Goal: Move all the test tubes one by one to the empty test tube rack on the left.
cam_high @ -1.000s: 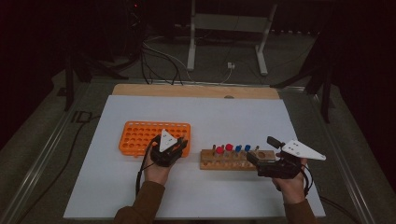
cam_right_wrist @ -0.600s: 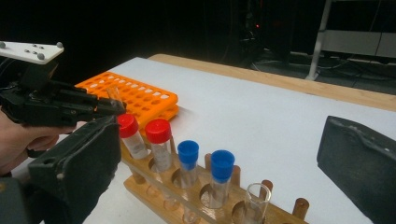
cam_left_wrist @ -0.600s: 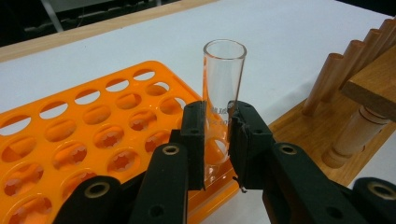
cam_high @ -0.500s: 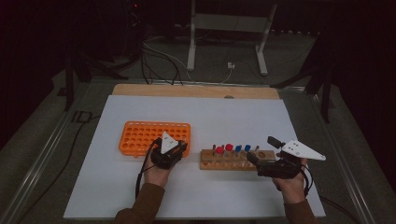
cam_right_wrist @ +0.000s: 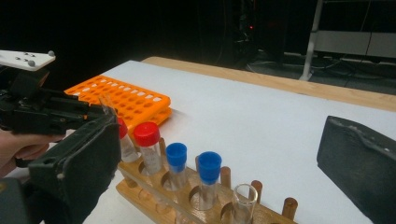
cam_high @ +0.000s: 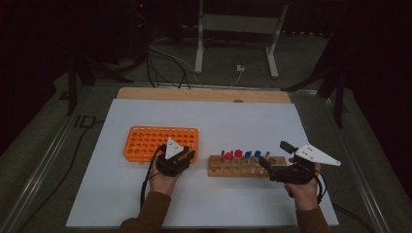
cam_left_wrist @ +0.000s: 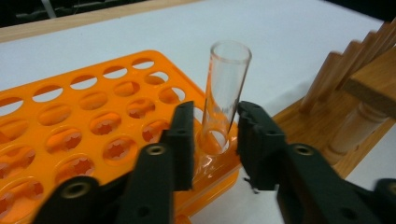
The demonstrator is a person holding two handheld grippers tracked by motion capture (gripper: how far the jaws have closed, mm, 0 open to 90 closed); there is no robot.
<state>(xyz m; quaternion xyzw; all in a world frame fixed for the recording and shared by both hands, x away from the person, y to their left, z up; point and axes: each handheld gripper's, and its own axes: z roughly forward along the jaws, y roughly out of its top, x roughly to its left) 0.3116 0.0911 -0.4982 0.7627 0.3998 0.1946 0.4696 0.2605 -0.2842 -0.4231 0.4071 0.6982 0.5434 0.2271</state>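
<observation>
A clear uncapped tube (cam_left_wrist: 226, 88) stands upright in a hole at the near right corner of the orange rack (cam_left_wrist: 70, 116) (cam_high: 145, 141). My left gripper (cam_left_wrist: 215, 123) (cam_high: 189, 154) has the tube between its jaws. The jaws have just been opening, and a thin gap shows on each side of the glass. My right gripper (cam_right_wrist: 222, 123) (cam_high: 273, 153) is wide open at the right end of the wooden rack (cam_right_wrist: 187, 205) (cam_high: 238, 167). That rack holds two red-capped tubes (cam_right_wrist: 146, 134), two blue-capped tubes (cam_right_wrist: 209, 165) and one clear open tube (cam_right_wrist: 245, 198).
Both racks sit on a white sheet (cam_high: 218, 121) over a wooden table, with its bare edge (cam_high: 204, 94) at the back. The orange rack's other holes look empty. A metal stand (cam_high: 233, 43) and cables lie on the dark floor beyond.
</observation>
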